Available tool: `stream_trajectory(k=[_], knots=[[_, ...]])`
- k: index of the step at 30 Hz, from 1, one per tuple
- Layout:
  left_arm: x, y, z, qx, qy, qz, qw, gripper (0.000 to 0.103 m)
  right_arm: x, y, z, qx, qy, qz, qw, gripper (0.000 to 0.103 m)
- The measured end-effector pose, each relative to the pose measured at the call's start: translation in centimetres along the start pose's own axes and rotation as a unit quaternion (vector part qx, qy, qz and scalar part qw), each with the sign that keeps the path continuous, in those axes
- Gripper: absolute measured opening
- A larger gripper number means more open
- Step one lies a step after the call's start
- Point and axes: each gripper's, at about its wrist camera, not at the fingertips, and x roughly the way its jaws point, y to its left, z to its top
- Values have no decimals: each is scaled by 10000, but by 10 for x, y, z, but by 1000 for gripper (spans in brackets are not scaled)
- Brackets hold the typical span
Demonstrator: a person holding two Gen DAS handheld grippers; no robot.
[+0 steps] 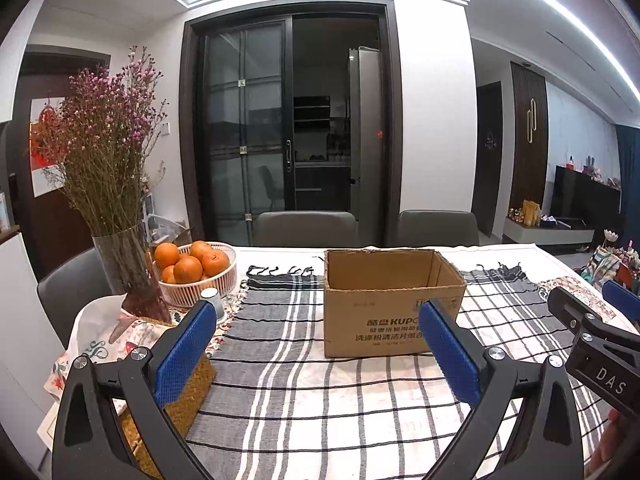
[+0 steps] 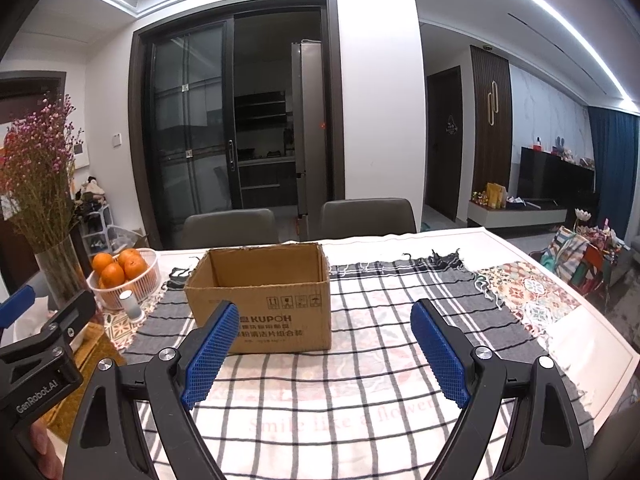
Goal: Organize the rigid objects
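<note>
My 2 grippers held over the checked cloth [image 2: 360,380], left gripper [image 1: 316,344] and right gripper [image 2: 324,344] both spread wide — nothing between the pads, open cardboard box [image 1: 392,304] just ahead of both, standing upright.

Both views are evenly lit from above by a bright strip light [image 1: 560,4] recessed in the ceiling, which burns out to pure white along its length. The far doorway [image 2: 276,120] beyond the glass sliding door [image 1: 244,128] is dark, with faint reflections on the glass. The worktop [image 2: 560,344] is well lit, with only soft shadows under the cardboard box [image 2: 260,304]. Fisheye distortion bends the ceiling edges and walls strongly, and the corners of each picture fall to black. Focus is sharp on the near cloth [image 1: 320,400]; the far room at the right looks slightly soft and grainy.
</note>
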Motion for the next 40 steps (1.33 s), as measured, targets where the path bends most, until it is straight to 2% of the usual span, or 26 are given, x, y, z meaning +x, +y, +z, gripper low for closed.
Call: stream_trajectory(k=[20,40], knots=[[1,1,-3,-57,84,-122,9999,103,-2,3,-2,-9,33,61,10000,89],[-1,2,-4,-62,74,-70,9999,103,-2,4,-4,-2,48,95,9999,89]])
